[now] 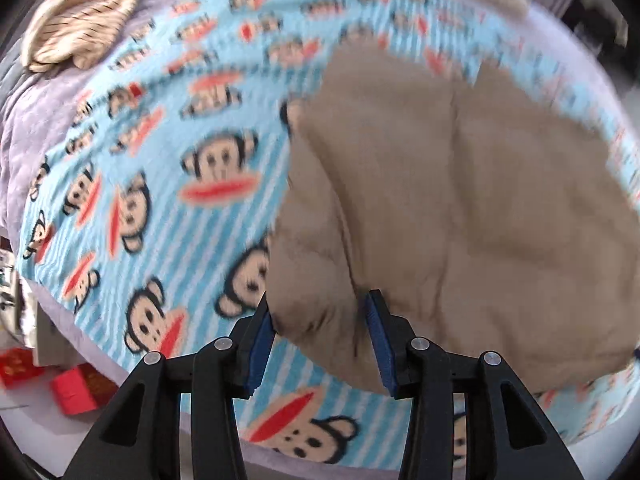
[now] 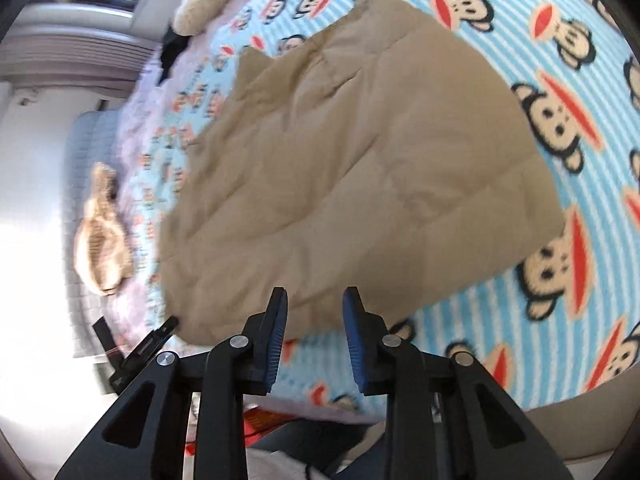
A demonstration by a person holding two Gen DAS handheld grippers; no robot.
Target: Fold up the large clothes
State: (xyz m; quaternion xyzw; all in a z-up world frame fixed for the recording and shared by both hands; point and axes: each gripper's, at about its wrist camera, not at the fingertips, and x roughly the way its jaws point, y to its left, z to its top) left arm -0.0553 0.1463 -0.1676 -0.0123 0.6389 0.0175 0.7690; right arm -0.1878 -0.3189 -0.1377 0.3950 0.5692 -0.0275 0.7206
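A folded tan quilted garment (image 2: 360, 168) lies flat on the monkey-print blanket (image 2: 560, 320) before you. Your left gripper (image 1: 320, 320) and right gripper (image 2: 316, 316) both hover above its near edge, jaws apart, holding nothing.

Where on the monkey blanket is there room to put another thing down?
The biggest bare patch of the blanket lies between the tan jacket and the striped cloth near the far edge. There is also a strip on the jacket's other side. The middle is crowded: the jacket covers it.
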